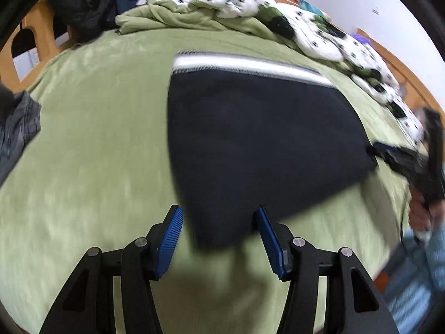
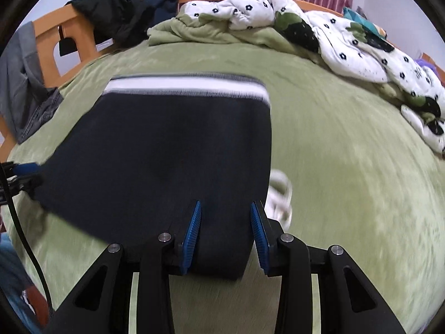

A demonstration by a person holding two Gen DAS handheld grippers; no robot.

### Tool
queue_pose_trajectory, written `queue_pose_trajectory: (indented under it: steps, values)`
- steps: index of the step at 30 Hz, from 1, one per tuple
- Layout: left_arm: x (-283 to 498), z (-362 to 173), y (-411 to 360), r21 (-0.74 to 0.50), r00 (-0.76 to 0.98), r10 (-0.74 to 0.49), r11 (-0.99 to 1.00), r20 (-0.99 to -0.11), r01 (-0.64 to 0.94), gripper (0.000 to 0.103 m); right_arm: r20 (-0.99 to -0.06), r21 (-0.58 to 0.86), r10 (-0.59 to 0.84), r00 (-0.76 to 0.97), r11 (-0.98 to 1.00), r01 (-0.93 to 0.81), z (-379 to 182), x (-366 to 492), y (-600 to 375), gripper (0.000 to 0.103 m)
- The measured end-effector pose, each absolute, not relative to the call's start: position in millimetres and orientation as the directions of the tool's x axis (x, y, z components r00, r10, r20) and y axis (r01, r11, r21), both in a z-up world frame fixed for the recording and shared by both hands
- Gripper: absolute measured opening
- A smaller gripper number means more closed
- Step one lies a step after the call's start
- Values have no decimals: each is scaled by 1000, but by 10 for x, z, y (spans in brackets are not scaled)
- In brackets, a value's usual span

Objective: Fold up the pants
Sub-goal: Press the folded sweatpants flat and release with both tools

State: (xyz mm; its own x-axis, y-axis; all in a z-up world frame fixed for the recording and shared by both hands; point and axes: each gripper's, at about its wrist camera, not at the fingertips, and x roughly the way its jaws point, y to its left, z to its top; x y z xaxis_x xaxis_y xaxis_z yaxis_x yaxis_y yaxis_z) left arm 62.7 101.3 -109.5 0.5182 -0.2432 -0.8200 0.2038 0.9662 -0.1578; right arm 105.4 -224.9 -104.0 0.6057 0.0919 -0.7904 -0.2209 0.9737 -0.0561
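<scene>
Dark navy pants [image 1: 258,139] with a white-striped waistband [image 1: 244,65] lie folded on the green bed cover; they also show in the right wrist view [image 2: 167,156]. My left gripper [image 1: 219,220] is open, its blue pads on either side of the pants' near corner. My right gripper [image 2: 225,217] is open, its pads straddling the pants' near right edge. In the left wrist view the right gripper [image 1: 389,153] sits at the pants' right corner. In the right wrist view the left gripper [image 2: 25,172] sits at their left corner.
A green bed cover [image 1: 91,144] spans the bed. A rumpled white flowered quilt [image 2: 347,36] and green blanket [image 2: 194,30] lie at the back. Dark clothes [image 2: 116,8] hang on the wooden bed frame [image 2: 50,27]. Grey garment [image 1: 16,130] at left. A small white object [image 2: 281,194] lies beside the pants.
</scene>
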Motion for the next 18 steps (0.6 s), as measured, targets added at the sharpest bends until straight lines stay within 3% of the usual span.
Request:
queue_pose_trajectory:
  steps: [2,5,8,11,18]
  values:
    - [496,-1194,1022,-93,536,-182,978,-825,189,53,-785,-64,83,614,975,-214,-1061,1006,-2216,37]
    - [518,-1341,894,20,545,-94,979,-833,200,31,-769,-106,55,637,971,-212,-1062,994,-2121,37]
    - [642,-1379,880,-1,583,-86,990,-808,144,13,-759,-129,40,650,969,-209,-1084,975,-2082,37]
    - [721,-1406,950,-64,590,-92,996,-802,69,12,-758,-135,37,651,968,-212,-1124,971,-2094,38]
    - [613,-1407,959,-75,579,-92,996,-810,54,14,-757,-136,30,652,970,-202,-1148,938,-2105,38]
